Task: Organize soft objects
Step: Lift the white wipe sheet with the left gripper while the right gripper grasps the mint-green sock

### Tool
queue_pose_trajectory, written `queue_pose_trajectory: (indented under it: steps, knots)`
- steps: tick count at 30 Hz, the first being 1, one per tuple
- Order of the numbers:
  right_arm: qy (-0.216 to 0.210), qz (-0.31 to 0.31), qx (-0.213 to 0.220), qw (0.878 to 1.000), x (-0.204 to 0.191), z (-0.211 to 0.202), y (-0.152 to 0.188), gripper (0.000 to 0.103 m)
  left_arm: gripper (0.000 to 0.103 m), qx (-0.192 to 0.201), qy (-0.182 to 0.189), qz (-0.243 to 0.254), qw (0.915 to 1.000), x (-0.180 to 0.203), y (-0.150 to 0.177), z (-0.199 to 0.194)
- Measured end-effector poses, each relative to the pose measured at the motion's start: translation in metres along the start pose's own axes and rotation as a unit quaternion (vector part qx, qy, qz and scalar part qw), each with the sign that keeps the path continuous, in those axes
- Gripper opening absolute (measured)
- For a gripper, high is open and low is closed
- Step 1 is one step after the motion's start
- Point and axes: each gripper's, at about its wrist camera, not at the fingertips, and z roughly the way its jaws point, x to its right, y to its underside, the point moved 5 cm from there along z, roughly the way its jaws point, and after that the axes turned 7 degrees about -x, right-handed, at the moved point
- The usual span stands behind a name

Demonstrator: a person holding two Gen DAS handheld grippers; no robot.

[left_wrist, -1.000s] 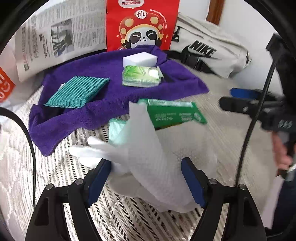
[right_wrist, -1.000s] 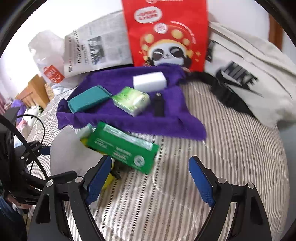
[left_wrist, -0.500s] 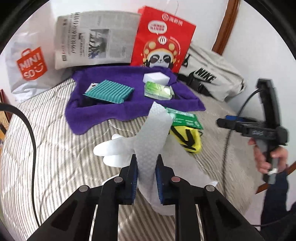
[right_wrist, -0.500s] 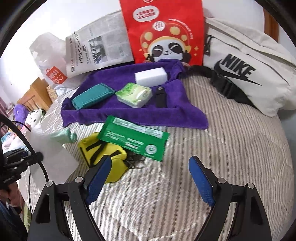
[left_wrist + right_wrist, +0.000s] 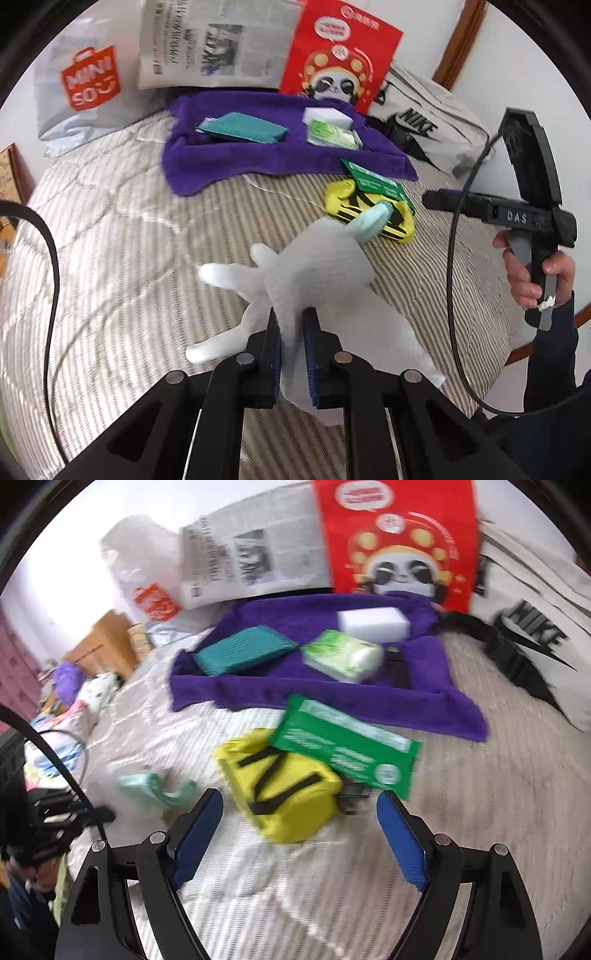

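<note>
While its jaws are closing, the left gripper point(image 5: 291, 343) pinches a white glove point(image 5: 314, 269) between its blue pads, and the glove hangs above the striped bed cover point(image 5: 110, 258) with its pale fingers spread to the left. The cuff of the glove is light green and points toward a yellow pouch point(image 5: 369, 210) with black straps. A green wipes pack point(image 5: 373, 181) lies partly on this pouch. In the right wrist view, the right gripper point(image 5: 299, 834) has its jaws wide apart with nothing between the pads; it is above the bed cover, just in front of the yellow pouch. Behind the pouch, a purple towel point(image 5: 258, 155) is spread on the bed. On the towel there are a teal sponge cloth point(image 5: 243, 127), a light green tissue pack point(image 5: 332, 134) and a white foam block point(image 5: 327, 114) behind it. A red panda bag point(image 5: 340, 55), a newspaper point(image 5: 214, 44), a MINISO bag point(image 5: 85, 85) and a grey Nike bag point(image 5: 424, 122) are at the back. The person's hand point(image 5: 535, 273) holds the handle of the right gripper.
</note>
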Motion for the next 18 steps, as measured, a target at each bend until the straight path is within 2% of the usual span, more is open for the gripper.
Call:
queue_pose_trajectory:
  steps: [3, 8, 10, 13, 16, 18]
  knots:
    - [-0.036, -0.037, 0.002, 0.999, -0.03, 0.002, -0.001, 0.085, 0.011, -0.006, -0.01, -0.014, 0.9998, -0.017, 0.004, -0.002]
    - [-0.059, -0.085, -0.007, 0.995, -0.069, 0.011, 0.002, 0.085, 0.013, -0.017, -0.018, -0.04, 0.9989, -0.034, 0.013, 0.008]
    - [-0.088, -0.102, -0.015, 0.991, -0.085, 0.016, 0.004, 0.085, 0.013, -0.017, -0.007, -0.048, 0.9987, -0.036, 0.016, 0.009]
    - [-0.108, -0.127, -0.014, 0.986, -0.106, 0.025, 0.001, 0.085, 0.013, -0.02, -0.004, -0.046, 0.9987, -0.037, 0.018, 0.011]
    - [-0.128, -0.13, -0.021, 0.983, -0.12, 0.041, -0.009, 0.085, 0.013, -0.024, -0.006, -0.048, 0.9985, -0.039, 0.02, 0.014]
    - [-0.126, -0.117, -0.037, 0.984, -0.124, 0.055, -0.015, 0.085, 0.013, -0.026, -0.006, -0.051, 0.9983, -0.042, 0.023, 0.015]
